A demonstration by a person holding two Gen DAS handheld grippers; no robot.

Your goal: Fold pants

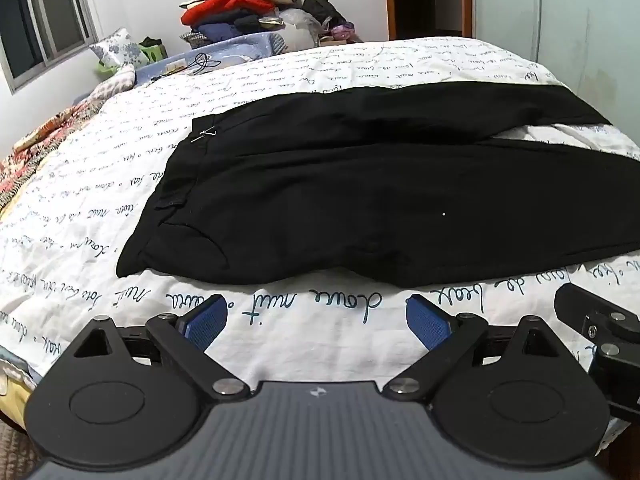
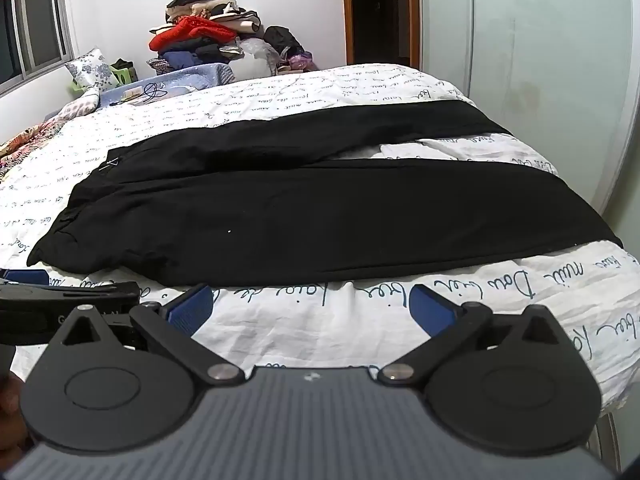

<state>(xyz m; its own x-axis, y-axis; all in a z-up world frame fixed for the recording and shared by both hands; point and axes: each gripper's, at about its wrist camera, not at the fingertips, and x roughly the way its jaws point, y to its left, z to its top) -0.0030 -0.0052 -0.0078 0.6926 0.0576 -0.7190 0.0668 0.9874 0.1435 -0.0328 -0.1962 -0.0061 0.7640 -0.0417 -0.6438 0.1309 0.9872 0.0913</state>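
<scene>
Black pants (image 1: 380, 184) lie spread — seemingly unfolded — on a white bedsheet (image 1: 320, 344); left gripper (image 1: 316, 322) and right gripper (image 2: 312, 312) hover nearby, fingers wide apart, empty.

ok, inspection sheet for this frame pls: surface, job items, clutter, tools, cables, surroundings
surface: bed sheet, white with script print, wrinkled near the front edge.
job's things: black pants spread flat, unfolded, waistband at left, legs splayed to the right.
clutter: clothes pile at the far side; floral pillow; blue tray.
tools: left tool open, empty, short of the pants; right tool open, empty.
cables: dark cord lying by the tray.
surroundings: window at left, doorway, white wall.
</scene>
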